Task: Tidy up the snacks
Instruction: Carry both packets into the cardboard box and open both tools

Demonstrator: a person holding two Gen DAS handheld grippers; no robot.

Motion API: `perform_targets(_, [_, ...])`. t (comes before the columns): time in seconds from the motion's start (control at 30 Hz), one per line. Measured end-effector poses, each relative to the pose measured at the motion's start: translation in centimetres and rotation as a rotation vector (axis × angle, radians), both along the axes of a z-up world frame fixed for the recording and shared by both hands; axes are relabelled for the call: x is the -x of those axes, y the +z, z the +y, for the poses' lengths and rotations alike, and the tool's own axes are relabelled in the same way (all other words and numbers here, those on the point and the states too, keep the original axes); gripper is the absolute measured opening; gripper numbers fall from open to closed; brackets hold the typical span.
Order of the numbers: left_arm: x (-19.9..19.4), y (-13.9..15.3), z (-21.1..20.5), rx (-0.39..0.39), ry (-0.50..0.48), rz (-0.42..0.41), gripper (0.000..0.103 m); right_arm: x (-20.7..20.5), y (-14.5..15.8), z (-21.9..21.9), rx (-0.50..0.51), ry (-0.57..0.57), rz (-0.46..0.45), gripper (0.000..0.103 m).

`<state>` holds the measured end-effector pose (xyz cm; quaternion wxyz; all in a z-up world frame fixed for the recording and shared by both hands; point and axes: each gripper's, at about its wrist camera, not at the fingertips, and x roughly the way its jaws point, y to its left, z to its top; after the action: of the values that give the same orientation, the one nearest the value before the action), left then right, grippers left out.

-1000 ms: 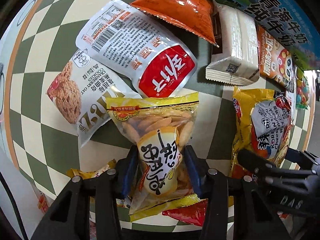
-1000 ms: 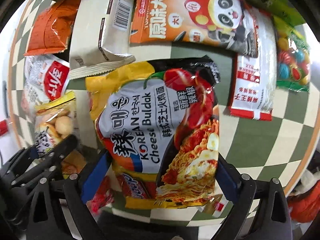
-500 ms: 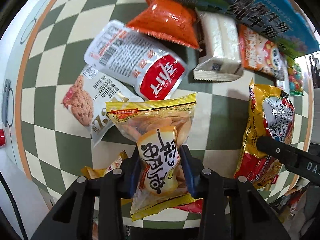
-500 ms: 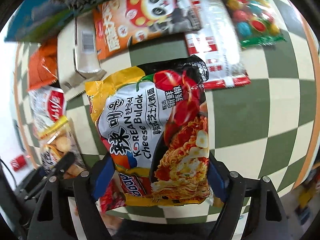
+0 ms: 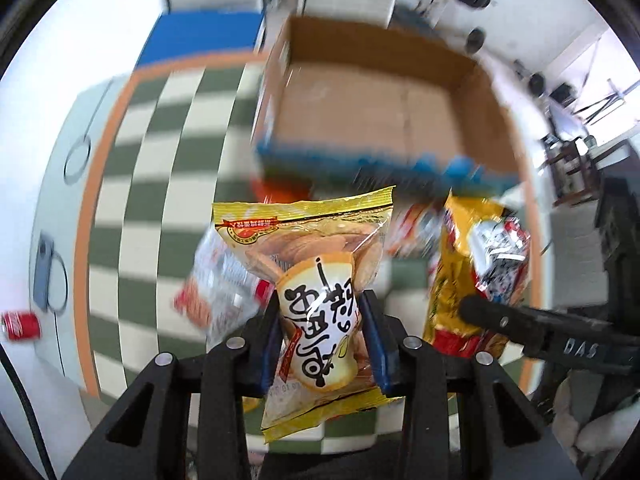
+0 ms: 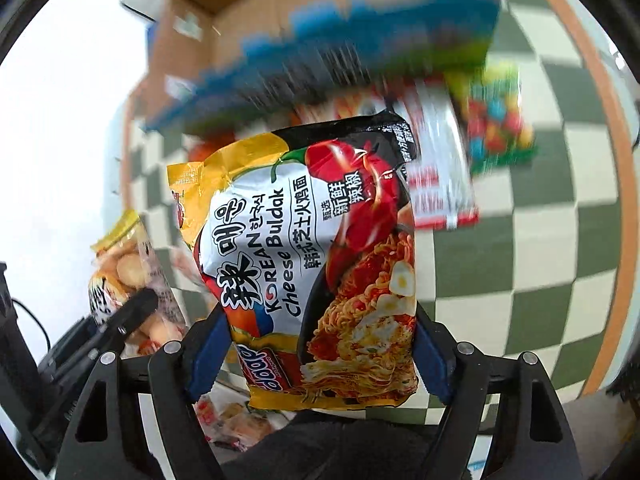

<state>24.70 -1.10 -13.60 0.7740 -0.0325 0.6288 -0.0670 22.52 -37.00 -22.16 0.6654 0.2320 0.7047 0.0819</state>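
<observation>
Blue-padded jaws of the left gripper are clamped on the lower half of a yellow-edged biscuit bag, which stands up off the checkered tablecloth with its sealed top edge pointing toward the far side. Just to its right, the right gripper is closed on the sides of a cheese Buldak noodle packet, also held clear of the cloth; in the left wrist view that packet shows as a yellow and silver shape beside the biscuit bag. Beneath and beyond the two held packs lie other snacks, smeared by motion blur: a white and red pouch near the left, a red-trimmed white packet and a bag of coloured candies toward the right. Farther still stands an open cardboard box with a blue printed front wall, its brown interior showing. At the near left edge, a red can sits off the cloth.
</observation>
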Motion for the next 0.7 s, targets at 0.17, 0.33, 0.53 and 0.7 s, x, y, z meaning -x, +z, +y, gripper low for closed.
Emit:
perform_targets(0.17, [-7.5, 3.3, -2.3, 0.06, -0.033, -0.037, 0.034, -3.5, 6.6, -5.8, -0.045, -0.01, -0.086, 0.082])
perform_targets(0.33, [-16.8, 1.9, -4.5, 0.076, -0.057, 0.008, 0.034, -9.5, 8.9, -11.1, -0.01, -0.028, -0.147, 0.082])
perform_targets(0.53, [-23.6, -3.6, -6.5, 0.109, -0.073, 0.143, 0.034, -16.0, 5.7, -16.1, 0.059, -0.034, -0.111, 0.082])
perform_targets(0.7, [-26.9, -7.1, -7.7, 0.106, -0.08, 0.229, 0.034, -19.9, 4.3, -18.4, 0.101, -0.01, -0.05, 0.082])
